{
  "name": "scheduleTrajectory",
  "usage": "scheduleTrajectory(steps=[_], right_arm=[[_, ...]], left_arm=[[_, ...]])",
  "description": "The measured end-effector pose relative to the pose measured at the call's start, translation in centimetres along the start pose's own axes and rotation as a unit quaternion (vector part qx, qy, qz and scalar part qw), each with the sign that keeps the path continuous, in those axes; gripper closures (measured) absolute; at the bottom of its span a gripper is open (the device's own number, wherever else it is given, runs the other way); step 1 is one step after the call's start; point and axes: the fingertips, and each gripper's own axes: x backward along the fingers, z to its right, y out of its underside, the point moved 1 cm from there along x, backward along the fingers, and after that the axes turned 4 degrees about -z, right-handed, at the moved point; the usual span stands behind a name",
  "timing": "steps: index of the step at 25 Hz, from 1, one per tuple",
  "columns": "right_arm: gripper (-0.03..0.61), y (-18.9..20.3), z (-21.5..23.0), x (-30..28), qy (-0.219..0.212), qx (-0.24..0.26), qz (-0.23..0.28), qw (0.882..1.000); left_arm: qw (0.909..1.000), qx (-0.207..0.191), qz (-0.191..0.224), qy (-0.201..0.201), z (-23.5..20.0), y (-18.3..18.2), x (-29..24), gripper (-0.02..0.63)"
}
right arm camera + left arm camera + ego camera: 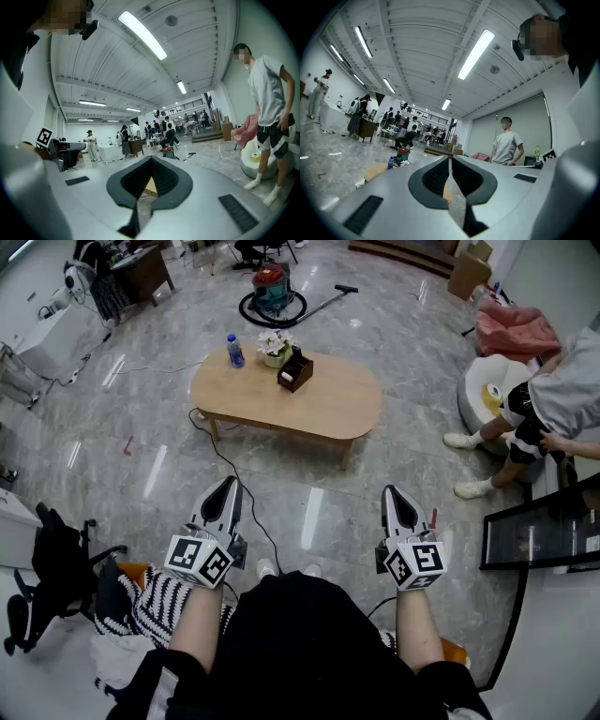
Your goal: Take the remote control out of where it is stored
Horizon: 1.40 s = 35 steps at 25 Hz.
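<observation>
A dark open box (pixel 295 369) stands on the light wooden coffee table (pixel 337 404) far ahead; dark items stick out of it, too small to tell whether one is the remote control. Both grippers hang over the floor just in front of the person's body, well short of the table. My left gripper (pixel 227 486) points toward the table with its tips together and nothing held. My right gripper (pixel 390 491) is likewise shut and empty. In the gripper views the left gripper (pixel 450 158) and the right gripper (pixel 151 158) show their pads meeting, with the table (pixel 151 186) seen through the gap.
A water bottle (pixel 234 351) and a flower pot (pixel 275 346) stand by the box. A black cable (pixel 230 465) runs across the floor to the table. A vacuum cleaner (pixel 271 292) is behind it, a person (pixel 553 399) at right, a black chair (pixel 56 559) at left.
</observation>
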Motion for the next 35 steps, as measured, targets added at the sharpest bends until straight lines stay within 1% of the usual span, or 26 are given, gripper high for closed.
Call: scheduleTrajectory(steps=[7,12,16,19,22,25,29,35], right_arm=[[0.572,0.3,0.5,0.5,0.000,0.002,-0.001,1.000],[0.572,0.6,1.9,1.6,0.002,-0.003,-0.004,1.000],[0.571,0.5,2.8,1.8,-0.011,-0.014,-0.007,1.000],[0.571,0.2,3.1,1.6,-0.013,-0.010,-0.004,1.000],[0.571,0.1,3.7,1.2,-0.010,-0.008,-0.002,1.000],[0.571,0.1,4.2,0.5,-0.009,-0.001,-0.004,1.000],[0.571,-0.1,4.7,-1.4,-0.010,0.006,-0.005,1.000],[0.571,-1.2,5.3,-4.6,-0.014,0.002,-0.006,1.000]], left_arm=[[1.0000,-0.001,0.000,0.000,0.3,0.2,-0.5,0.586],[1.0000,-0.001,0.002,-0.001,1.3,0.6,-1.2,0.586],[1.0000,0.005,0.006,-0.007,1.7,0.7,-1.8,0.586],[0.9999,0.006,0.005,-0.010,1.5,0.9,-2.2,0.586],[0.9998,0.009,0.009,-0.014,1.0,0.9,-2.8,0.586],[0.9998,0.002,0.013,-0.013,0.9,0.7,-3.6,0.586],[0.9998,-0.009,0.016,-0.012,0.1,0.4,-4.9,0.586],[0.9998,-0.006,0.014,-0.016,-1.7,-0.3,-7.5,0.586]])
